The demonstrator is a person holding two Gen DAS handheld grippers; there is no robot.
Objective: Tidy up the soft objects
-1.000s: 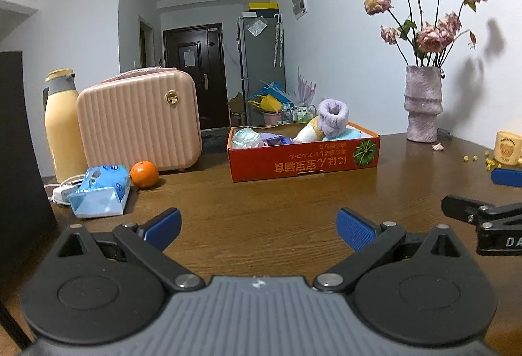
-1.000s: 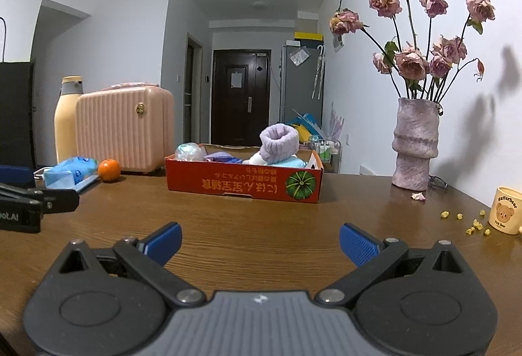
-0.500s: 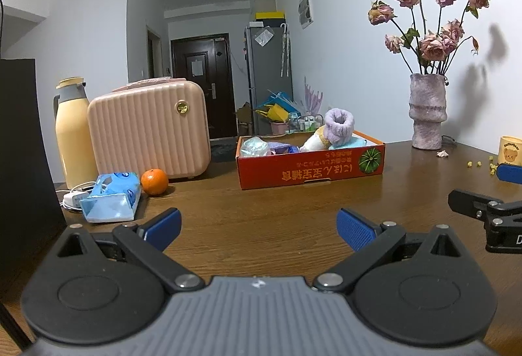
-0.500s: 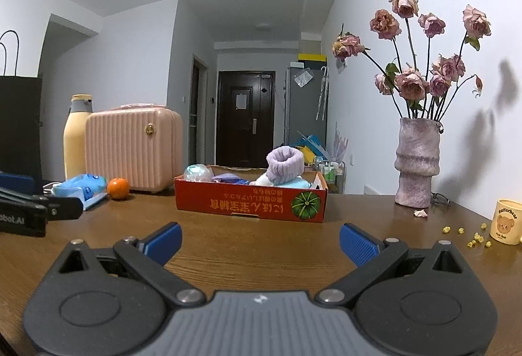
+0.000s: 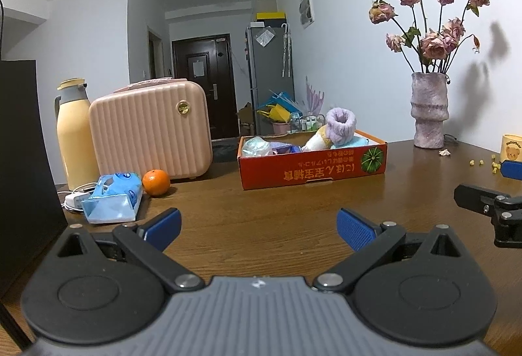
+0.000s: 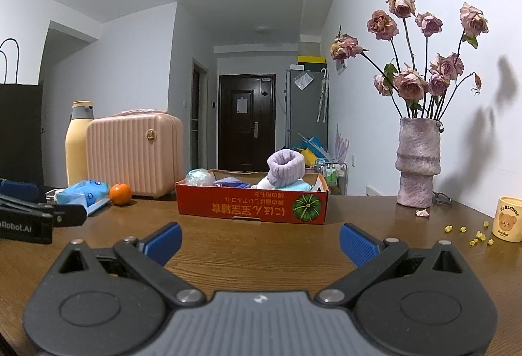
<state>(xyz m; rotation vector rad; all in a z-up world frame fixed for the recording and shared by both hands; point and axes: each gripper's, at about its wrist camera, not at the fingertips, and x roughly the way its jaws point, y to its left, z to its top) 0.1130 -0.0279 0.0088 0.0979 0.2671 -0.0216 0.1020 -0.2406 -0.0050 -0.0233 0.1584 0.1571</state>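
Both the left gripper (image 5: 257,225) and right gripper (image 6: 259,240) hang spread wide, holding nothing. The soft items (image 6: 285,165) already lie in the red box (image 6: 251,209) mid-table (image 6: 293,245), toward its far edge. Little seems left.

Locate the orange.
The orange sits on the table, left in both views, between the blue tissue pack and the pink case.

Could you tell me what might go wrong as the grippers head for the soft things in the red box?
The purple roll sits high above the red box rim, so a nudge could tip it out. The vase of dried roses stands close on the right and a wide swing could topple it. Both grippers, left and right, are open and empty.
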